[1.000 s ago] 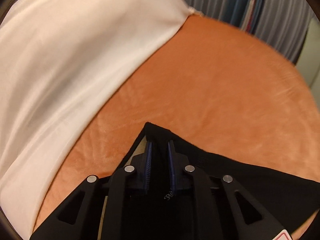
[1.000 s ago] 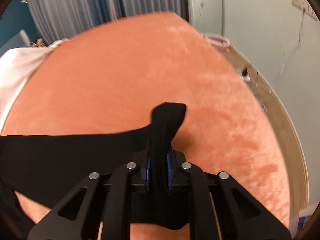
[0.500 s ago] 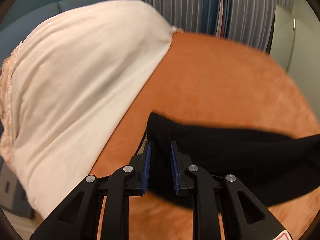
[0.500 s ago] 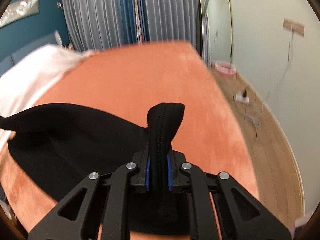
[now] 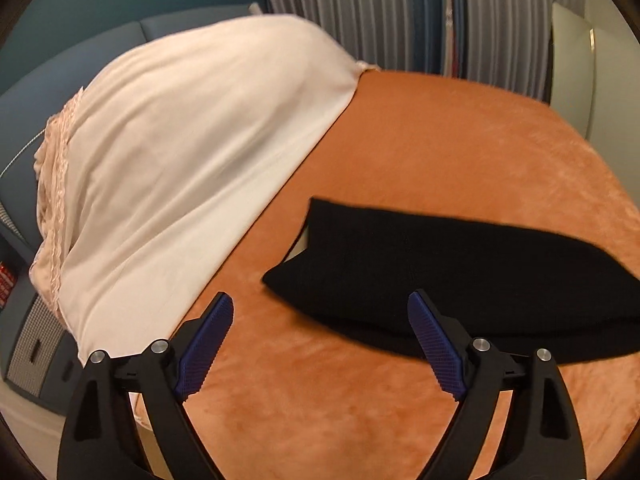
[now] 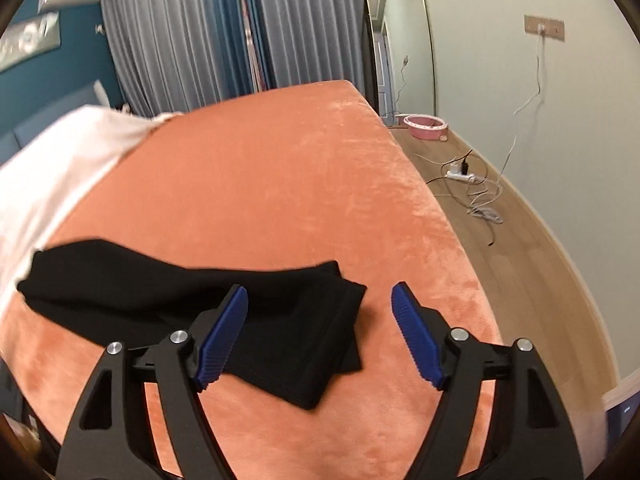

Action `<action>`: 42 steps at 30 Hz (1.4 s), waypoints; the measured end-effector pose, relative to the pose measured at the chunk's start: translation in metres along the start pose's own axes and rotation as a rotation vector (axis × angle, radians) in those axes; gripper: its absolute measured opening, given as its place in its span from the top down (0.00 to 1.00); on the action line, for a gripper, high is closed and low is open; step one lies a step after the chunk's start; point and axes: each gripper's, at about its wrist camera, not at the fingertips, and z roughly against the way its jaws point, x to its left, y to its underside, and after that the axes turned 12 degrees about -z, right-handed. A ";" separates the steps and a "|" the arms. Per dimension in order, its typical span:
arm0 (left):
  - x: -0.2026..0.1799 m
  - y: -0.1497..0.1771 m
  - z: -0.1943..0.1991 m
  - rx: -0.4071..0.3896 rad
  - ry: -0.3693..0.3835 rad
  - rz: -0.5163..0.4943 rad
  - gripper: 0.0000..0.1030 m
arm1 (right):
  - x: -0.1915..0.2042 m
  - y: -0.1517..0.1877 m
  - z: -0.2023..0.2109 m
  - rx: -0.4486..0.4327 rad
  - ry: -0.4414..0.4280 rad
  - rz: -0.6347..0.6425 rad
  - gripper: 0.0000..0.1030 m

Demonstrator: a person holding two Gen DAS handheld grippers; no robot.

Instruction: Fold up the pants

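- The black pants [image 5: 460,264] lie on the orange blanket [image 5: 440,140] as a long folded band, at least two layers deep, a short way off the cream sheet [image 5: 180,160] that covers the blanket's far-left side.
- My left gripper [image 5: 320,348] has its jaws opening, already wide, with only blanket between them; the pants' near-left corner sits just beyond and toward the right-hand pad.
- My right gripper [image 6: 320,332] is opening too. The pants' right end [image 6: 304,332] lies under the gap between the blue pads [image 6: 222,336], but neither pad presses on it, so I hold nothing.
- My judgement: one fold is laid down and let go. The right end shows stacked edges that do not line up, one layer poking out toward me.
- Still left, I think: square up that ragged end, and perhaps fold the band across once more to make a compact packet.
- I cannot tell from either wrist view whether the underside is smooth.
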 end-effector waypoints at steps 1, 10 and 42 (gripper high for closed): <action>-0.011 -0.005 0.008 -0.016 0.014 -0.002 0.16 | 0.001 -0.003 -0.009 0.034 -0.023 -0.015 0.23; -0.133 -0.006 -0.002 0.045 0.141 -0.108 0.16 | 0.049 -0.032 -0.039 -0.035 -0.006 0.191 0.98; -0.054 0.021 -0.176 0.371 0.181 0.282 0.35 | 0.094 -0.028 -0.120 0.171 0.126 -0.150 0.36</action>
